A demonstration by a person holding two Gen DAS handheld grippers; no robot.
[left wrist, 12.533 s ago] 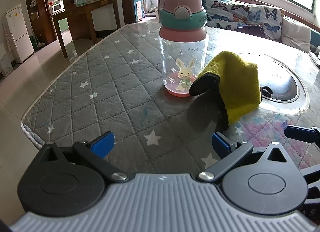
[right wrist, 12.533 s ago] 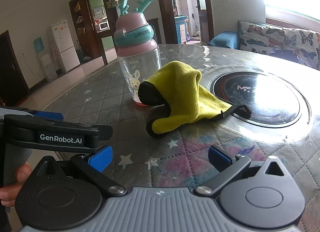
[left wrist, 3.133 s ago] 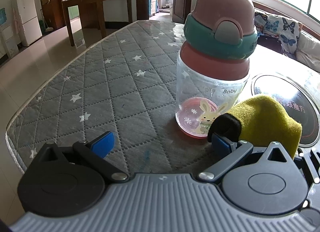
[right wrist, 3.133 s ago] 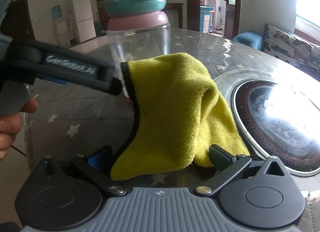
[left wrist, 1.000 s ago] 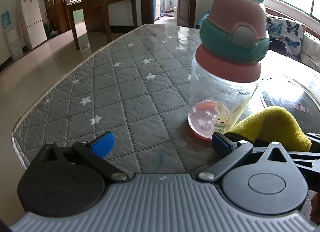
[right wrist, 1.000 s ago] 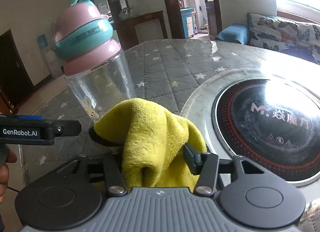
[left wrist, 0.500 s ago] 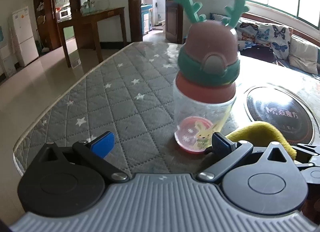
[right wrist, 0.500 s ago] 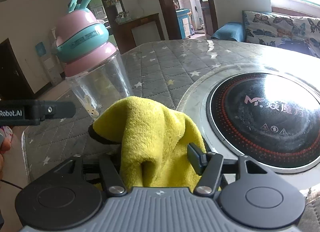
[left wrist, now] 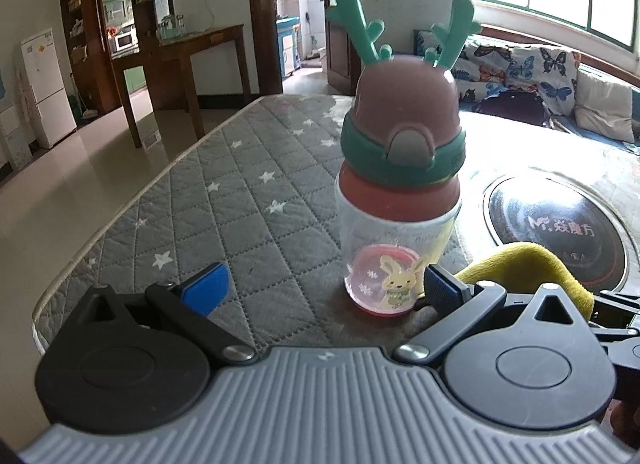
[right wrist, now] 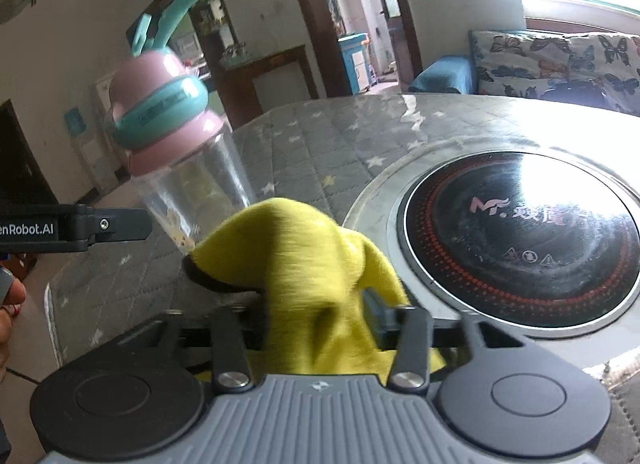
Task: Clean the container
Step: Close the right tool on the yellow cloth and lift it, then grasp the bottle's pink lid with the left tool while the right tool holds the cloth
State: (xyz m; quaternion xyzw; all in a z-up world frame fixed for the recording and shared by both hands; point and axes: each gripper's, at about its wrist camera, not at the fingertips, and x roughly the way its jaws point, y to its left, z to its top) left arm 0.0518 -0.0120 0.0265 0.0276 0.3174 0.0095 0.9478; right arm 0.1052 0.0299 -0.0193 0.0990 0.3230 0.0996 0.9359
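Left wrist view: the left gripper [left wrist: 320, 284] stands wide and empty; the bottle [left wrist: 398, 208], upright, clear-walled with a pink antlered lid, stands on the quilted table cover [left wrist: 240, 204] just ahead of its right finger. Right wrist view: the right gripper [right wrist: 316, 316], having just closed, pinches the plush yellow cloth [right wrist: 304, 264]; the bottle lies ahead-left, near.

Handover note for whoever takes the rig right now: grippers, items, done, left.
Right gripper: jaws just closed further, pinching the yellow cloth.
Left gripper: open, empty, beside the bottle.
Bottle stands upright on the quilted table cover, lid on, near the round cooktop.
Done: cloth gripped.
Left: steady the bottle, wipe it.
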